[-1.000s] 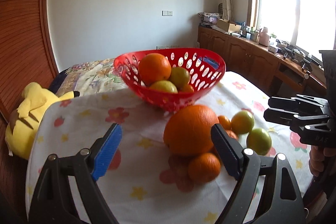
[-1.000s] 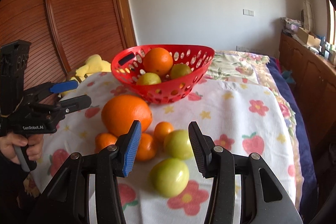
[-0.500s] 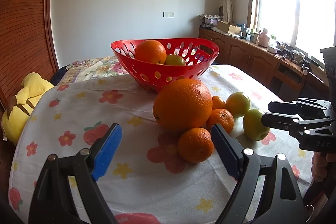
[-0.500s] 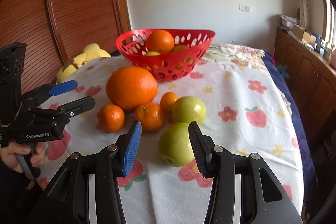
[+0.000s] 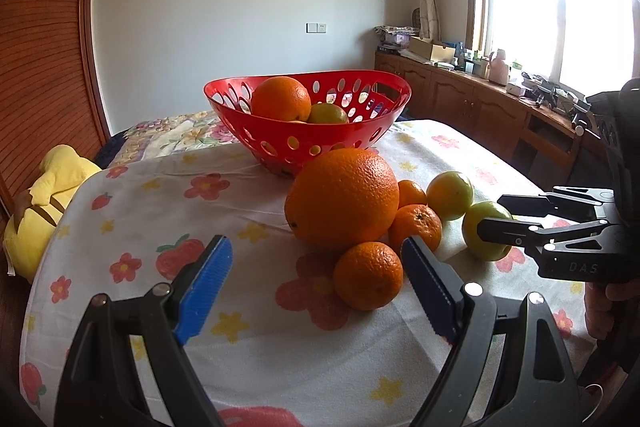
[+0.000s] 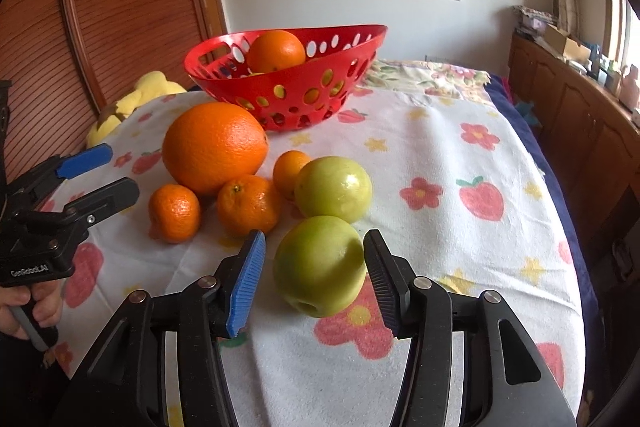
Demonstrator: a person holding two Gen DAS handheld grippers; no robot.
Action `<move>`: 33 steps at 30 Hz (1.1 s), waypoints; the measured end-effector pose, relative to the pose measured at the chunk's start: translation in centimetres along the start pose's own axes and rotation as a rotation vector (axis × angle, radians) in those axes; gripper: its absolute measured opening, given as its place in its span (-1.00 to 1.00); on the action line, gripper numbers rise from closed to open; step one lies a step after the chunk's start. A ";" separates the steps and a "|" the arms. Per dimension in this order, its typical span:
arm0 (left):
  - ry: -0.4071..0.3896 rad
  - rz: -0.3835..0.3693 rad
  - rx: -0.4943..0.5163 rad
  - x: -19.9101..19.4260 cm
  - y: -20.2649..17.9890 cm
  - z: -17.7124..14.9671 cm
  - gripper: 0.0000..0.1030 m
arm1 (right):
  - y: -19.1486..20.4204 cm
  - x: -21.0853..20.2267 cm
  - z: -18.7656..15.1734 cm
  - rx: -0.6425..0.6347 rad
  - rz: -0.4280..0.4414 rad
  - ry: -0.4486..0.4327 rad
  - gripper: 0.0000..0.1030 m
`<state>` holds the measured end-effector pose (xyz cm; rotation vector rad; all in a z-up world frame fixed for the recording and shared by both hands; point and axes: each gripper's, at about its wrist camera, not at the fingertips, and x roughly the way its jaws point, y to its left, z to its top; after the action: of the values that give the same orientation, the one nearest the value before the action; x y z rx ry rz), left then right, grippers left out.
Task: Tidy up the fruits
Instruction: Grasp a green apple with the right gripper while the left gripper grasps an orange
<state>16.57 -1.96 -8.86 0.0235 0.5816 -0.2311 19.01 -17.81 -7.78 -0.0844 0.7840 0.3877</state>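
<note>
Landmark: we're using the red basket (image 6: 288, 95) as our reference; it sits at the far side of the surface (image 6: 440, 227), which is covered in a flowery cloth.
In the basket: we count one orange (image 5: 281, 98) and one greenish fruit (image 5: 328, 113) from the left view; anything lower in there we can't make out.
Loose oranges: one big orange (image 6: 215, 147) right in front of the basket, on its near side.
Mandarins: three small ones (image 6: 174, 213) (image 6: 248, 205) (image 6: 290, 169) bunched against the big orange, on the side away from the basket.
Green fruits: two, one (image 6: 333, 188) just beside the mandarins, the other green fruit (image 6: 320, 266) nearest us and furthest from the basket.
Right gripper (image 6: 314, 277): angled down at the surface, jaws have just been opening, the nearest green fruit sits between them with a visible gap at the blue pad, so we'd call it released.
Left gripper (image 5: 316, 281): also tilted down, jaws spread wide, nothing clamped; the closest mandarin lies just ahead between the tips.
Hands: a hand (image 6: 24, 307) grips the left gripper's handle, seen at the edge of the right view.
Extra: a yellow plush toy (image 5: 44, 195) off the surface edge, to the basket's left.
</note>
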 end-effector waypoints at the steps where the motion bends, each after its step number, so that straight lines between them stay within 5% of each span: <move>1: 0.000 -0.001 -0.001 0.0 0.0 0.0 0.69 | -0.1 0.1 0.0 -0.001 -0.003 0.003 0.03; 33: 0.019 0.010 -0.001 0.4 -0.1 -0.1 0.69 | -1.3 -1.6 -2.3 -0.003 0.028 -0.001 0.00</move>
<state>16.87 -2.11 -9.17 0.0273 0.6008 -0.2207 16.97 -19.96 -8.37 -0.0767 0.7841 0.4152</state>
